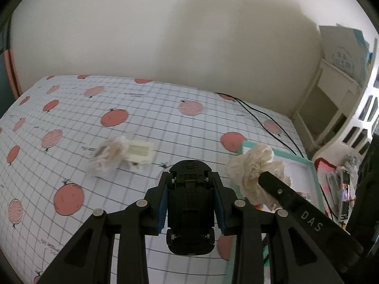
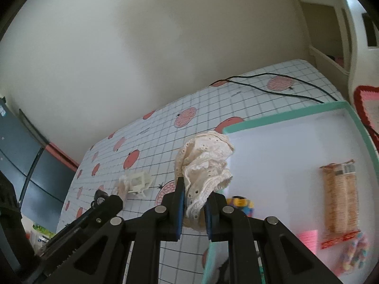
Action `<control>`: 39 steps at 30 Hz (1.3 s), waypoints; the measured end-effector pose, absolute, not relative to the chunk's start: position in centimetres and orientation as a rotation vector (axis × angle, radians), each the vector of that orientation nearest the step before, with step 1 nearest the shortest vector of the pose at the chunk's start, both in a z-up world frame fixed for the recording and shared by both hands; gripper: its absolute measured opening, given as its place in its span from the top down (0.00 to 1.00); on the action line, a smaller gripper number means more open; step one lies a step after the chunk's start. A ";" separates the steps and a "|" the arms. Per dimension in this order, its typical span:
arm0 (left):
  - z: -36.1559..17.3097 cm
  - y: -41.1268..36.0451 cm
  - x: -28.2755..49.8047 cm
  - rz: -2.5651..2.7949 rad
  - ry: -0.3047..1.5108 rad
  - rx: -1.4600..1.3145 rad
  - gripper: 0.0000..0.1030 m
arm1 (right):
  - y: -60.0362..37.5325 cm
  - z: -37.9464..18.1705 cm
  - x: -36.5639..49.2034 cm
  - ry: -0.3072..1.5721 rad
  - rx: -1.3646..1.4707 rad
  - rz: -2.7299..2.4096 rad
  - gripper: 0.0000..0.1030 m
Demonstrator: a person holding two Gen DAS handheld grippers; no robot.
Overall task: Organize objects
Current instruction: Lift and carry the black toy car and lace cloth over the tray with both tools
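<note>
Toy car (image 1: 190, 210) — underside up, lengthwise in left jaws | right jaws grip lace scrunchie (image 2: 205, 165) — probably.

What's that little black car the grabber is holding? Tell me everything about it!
The black toy car is pinched by its sides between the two blue-padded fingers of the left gripper, lifted above the checked tablecloth. It looks like hard plastic. Its underside faces the left wrist camera, so you see the moulded chassis, thin metal axles and small black wheels at both ends. One end points away toward the wall, the other back toward the camera. Only the finger pads touch it. Its top side is hidden.
</note>
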State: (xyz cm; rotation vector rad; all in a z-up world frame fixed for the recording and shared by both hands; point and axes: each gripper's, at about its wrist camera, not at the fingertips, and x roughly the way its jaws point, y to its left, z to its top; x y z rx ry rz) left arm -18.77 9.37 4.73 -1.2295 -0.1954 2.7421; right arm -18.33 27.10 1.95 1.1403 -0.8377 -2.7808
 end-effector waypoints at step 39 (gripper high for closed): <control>2.1 21.9 -22.1 2.540 -0.054 -1.227 0.66 | 37.7 -1.0 -15.2 -0.978 1.241 -2.886 0.85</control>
